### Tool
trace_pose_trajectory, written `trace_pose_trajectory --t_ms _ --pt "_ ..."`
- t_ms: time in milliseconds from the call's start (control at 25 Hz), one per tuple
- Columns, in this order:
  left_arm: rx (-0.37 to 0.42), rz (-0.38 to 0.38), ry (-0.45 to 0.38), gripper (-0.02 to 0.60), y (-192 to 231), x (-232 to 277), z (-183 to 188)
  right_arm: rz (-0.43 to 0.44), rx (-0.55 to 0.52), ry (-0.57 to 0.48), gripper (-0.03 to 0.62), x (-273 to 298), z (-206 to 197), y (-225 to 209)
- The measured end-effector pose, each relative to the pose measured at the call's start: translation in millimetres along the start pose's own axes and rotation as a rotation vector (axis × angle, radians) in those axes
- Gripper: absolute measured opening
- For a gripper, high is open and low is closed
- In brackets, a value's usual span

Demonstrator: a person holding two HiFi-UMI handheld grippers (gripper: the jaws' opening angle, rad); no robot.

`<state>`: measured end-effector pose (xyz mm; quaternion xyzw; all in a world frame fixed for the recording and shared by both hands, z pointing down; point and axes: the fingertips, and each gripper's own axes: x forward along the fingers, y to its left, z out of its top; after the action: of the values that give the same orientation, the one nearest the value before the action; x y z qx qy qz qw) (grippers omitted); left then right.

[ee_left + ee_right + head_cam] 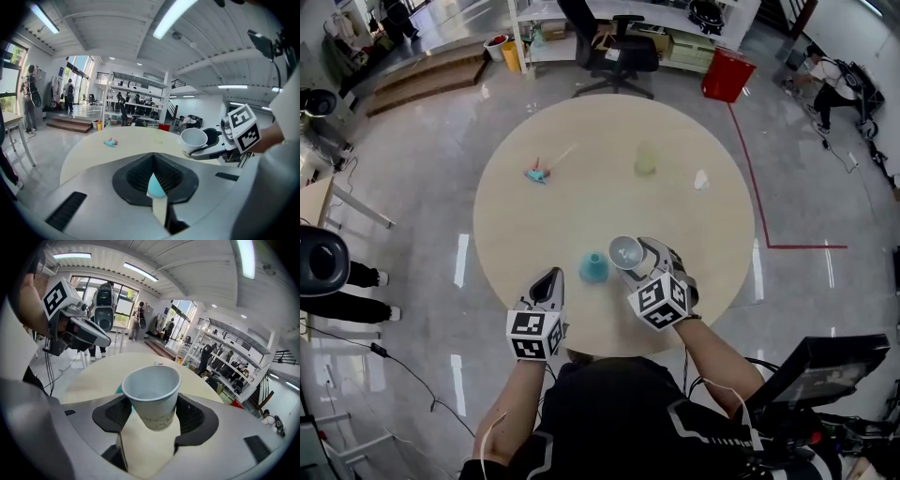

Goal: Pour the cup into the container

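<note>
My right gripper (636,259) is shut on a white paper cup (624,250), which hangs above the round table near its front edge. The cup (153,394) is tipped with its mouth toward the camera, and I see nothing inside it. The cup (193,139) also shows at the right of the left gripper view. Just left of the cup, a small teal container (593,268) stands on the table. My left gripper (550,281) hovers left of the container with its jaws together and nothing in them. The container (155,186) shows straight ahead of those jaws.
Far across the beige table (581,211) stand a pale green cup (645,160), a small teal and pink object (537,174) and a white scrap (701,178). On the floor beyond are an office chair (617,49) and a red bin (727,74).
</note>
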<state>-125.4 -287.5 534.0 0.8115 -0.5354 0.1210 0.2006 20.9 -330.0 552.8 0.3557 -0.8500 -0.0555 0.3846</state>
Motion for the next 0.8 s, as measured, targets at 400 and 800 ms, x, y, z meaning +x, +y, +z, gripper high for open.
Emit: trace_pose_trajectory --t_ms 400,800 --pt "-0.007 -0.015 0.024 0.000 6.6 14.7 -11.7 -0.014 -0.106 0.088 0.301 21.1 -3.2 11.5" --pt "-0.006 -0.036 0.043 0.000 13.4 22.7 -17.3 -0.039 -0.196 0.170 0.301 31.6 -7.8 12.7"
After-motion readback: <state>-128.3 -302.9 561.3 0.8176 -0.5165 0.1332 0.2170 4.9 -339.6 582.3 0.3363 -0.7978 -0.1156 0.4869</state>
